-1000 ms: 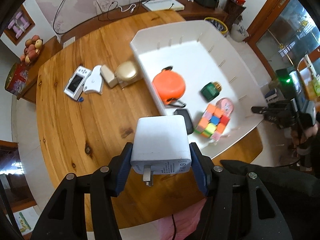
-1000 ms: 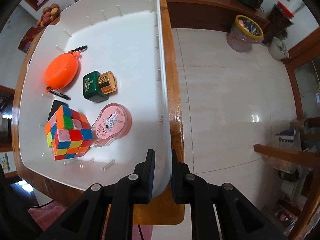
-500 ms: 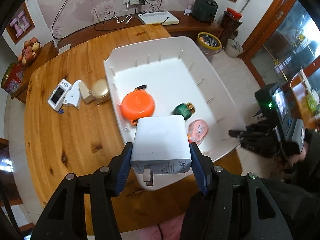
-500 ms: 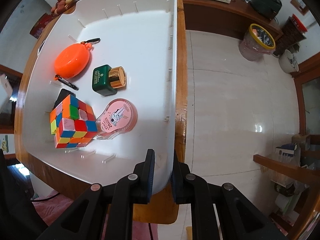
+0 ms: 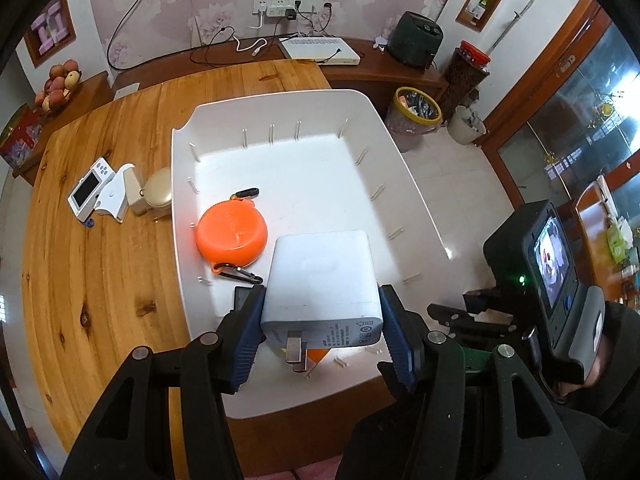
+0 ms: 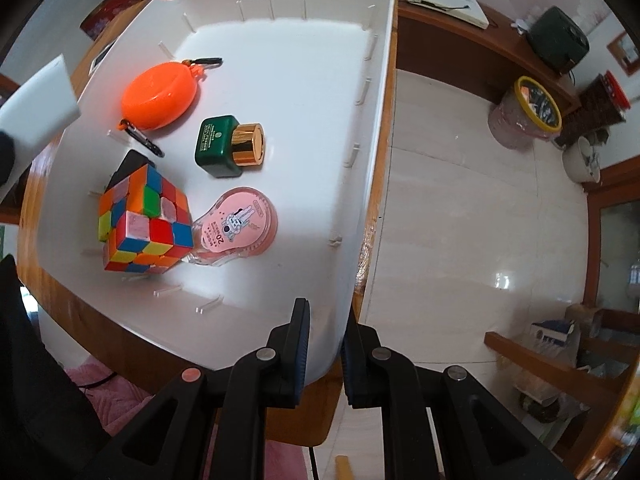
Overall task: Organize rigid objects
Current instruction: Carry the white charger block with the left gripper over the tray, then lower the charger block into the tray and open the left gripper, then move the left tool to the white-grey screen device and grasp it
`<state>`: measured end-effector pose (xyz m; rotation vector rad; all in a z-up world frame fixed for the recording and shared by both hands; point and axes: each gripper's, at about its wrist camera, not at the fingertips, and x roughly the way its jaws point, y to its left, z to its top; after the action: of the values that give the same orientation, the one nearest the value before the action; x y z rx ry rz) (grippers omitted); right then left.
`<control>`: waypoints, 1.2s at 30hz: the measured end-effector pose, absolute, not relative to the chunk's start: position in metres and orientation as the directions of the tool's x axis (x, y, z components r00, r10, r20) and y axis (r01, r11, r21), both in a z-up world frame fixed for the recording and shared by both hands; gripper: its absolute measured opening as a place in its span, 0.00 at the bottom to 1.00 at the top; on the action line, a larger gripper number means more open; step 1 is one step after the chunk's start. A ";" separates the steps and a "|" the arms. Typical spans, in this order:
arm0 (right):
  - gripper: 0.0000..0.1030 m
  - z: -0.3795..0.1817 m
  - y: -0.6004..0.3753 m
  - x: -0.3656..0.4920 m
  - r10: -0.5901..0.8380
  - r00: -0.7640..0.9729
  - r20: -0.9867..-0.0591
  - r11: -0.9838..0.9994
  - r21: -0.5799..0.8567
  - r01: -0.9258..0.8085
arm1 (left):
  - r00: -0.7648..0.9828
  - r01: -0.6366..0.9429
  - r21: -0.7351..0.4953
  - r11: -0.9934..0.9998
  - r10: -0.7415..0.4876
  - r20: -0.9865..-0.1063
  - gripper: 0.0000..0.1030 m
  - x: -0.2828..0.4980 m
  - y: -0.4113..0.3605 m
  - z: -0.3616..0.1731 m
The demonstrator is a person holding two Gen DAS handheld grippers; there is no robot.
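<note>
My left gripper [image 5: 320, 304] is shut on a white plug-in charger [image 5: 322, 280], held in the air above the near part of the white tray [image 5: 384, 132]. The charger hides the cube and other items below it. An orange round case [image 5: 231, 232] lies in the tray to its left. In the right wrist view my right gripper [image 6: 326, 320] is shut on the tray's near rim [image 6: 328, 340]. Inside lie the orange round case [image 6: 160, 94], a green bottle with a gold cap [image 6: 228, 146], a coloured puzzle cube [image 6: 144, 224] and a pink tape dispenser [image 6: 238, 228]. The charger [image 6: 38, 108] shows at the left edge.
On the wooden table [image 5: 100, 280] left of the tray lie a small white device with a screen [image 5: 89, 190], a white holder [image 5: 114, 198] and a beige round box [image 5: 158, 198]. Tiled floor [image 6: 480, 220] and a lined bin [image 6: 524, 116] lie right of the table edge.
The left gripper has carried the charger from over the table to above the tray's near part. The right gripper has stayed clamped on the tray rim.
</note>
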<state>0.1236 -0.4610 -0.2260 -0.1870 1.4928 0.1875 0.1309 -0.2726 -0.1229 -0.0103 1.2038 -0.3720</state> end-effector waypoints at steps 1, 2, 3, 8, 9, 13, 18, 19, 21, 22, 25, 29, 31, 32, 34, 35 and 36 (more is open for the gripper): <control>0.14 -0.226 -0.461 0.123 0.006 0.069 -0.998 0.970 -0.011 -0.243 | 0.309 0.272 -0.206 0.940 -0.288 -0.906 0.57 0.131 -0.273 -0.123; 0.14 -0.226 -0.460 0.123 0.003 0.069 -0.998 0.968 -0.015 -0.249 | 0.313 0.268 -0.208 0.941 -0.289 -0.905 0.57 0.131 -0.272 -0.122; 0.14 -0.226 -0.459 0.123 0.000 0.069 -0.998 0.967 -0.018 -0.253 | 0.317 0.264 -0.209 0.942 -0.289 -0.903 0.57 0.130 -0.272 -0.122; 0.14 -0.224 -0.459 0.122 -0.008 0.066 -0.998 0.966 -0.025 -0.258 | 0.376 0.267 -0.225 0.937 -0.317 -0.871 0.61 0.126 -0.268 -0.110; 0.14 -0.224 -0.458 0.122 -0.011 0.064 -0.998 0.965 -0.027 -0.261 | 0.402 0.270 -0.222 0.937 -0.319 -0.858 0.69 0.124 -0.268 -0.105; 0.14 -0.222 -0.456 0.122 -0.014 0.069 -0.998 0.966 -0.031 -0.257 | 0.459 0.253 -0.184 0.950 -0.285 -0.841 0.75 0.122 -0.265 -0.098; 0.14 -0.221 -0.456 0.121 -0.017 0.074 -0.997 0.968 -0.035 -0.249 | 0.474 0.198 -0.169 0.965 -0.245 -0.846 0.75 0.125 -0.255 -0.098; 0.14 -0.221 -0.457 0.121 -0.017 0.074 -0.997 0.968 -0.035 -0.248 | 0.478 0.189 -0.171 0.967 -0.243 -0.844 0.75 0.126 -0.252 -0.098; 0.14 -0.222 -0.457 0.121 -0.018 0.074 -0.997 0.969 -0.036 -0.244 | 0.489 0.165 -0.180 0.970 -0.239 -0.839 0.75 0.127 -0.247 -0.097; 0.14 -0.222 -0.457 0.122 -0.019 0.074 -0.997 0.970 -0.036 -0.242 | 0.494 0.150 -0.185 0.971 -0.236 -0.837 0.75 0.128 -0.243 -0.096; 0.14 -0.222 -0.457 0.122 -0.023 0.071 -0.997 0.971 -0.039 -0.237 | 0.499 0.073 -0.187 0.980 -0.198 -0.844 0.75 0.133 -0.230 -0.095; 0.14 -0.223 -0.458 0.124 -0.024 0.063 -0.998 0.974 -0.037 -0.226 | 0.518 -0.044 -0.223 0.974 -0.168 -0.839 0.75 0.138 -0.206 -0.094; 0.14 -0.223 -0.458 0.125 -0.027 0.063 -0.998 0.974 -0.040 -0.225 | 0.525 -0.097 -0.226 0.969 -0.143 -0.839 0.75 0.141 -0.194 -0.093; 0.14 -0.223 -0.458 0.125 -0.028 0.063 -0.998 0.973 -0.042 -0.226 | 0.527 -0.115 -0.227 0.967 -0.134 -0.839 0.75 0.141 -0.189 -0.093; 0.14 -0.224 -0.458 0.125 -0.029 0.064 -0.998 0.974 -0.042 -0.225 | 0.529 -0.172 -0.224 0.959 -0.102 -0.843 0.75 0.143 -0.176 -0.092; 0.14 -0.224 -0.458 0.125 -0.028 0.064 -0.998 0.974 -0.042 -0.224 | 0.521 -0.209 -0.213 0.955 -0.076 -0.850 0.75 0.146 -0.168 -0.092; 0.14 -0.225 -0.458 0.125 -0.028 0.065 -0.997 0.974 -0.042 -0.223 | 0.513 -0.234 -0.201 0.951 -0.054 -0.857 0.75 0.148 -0.162 -0.092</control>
<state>0.1246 -0.4582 -0.2247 -0.2036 1.5016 0.1479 0.1485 -0.1623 -0.0925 -0.3087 1.0307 0.1100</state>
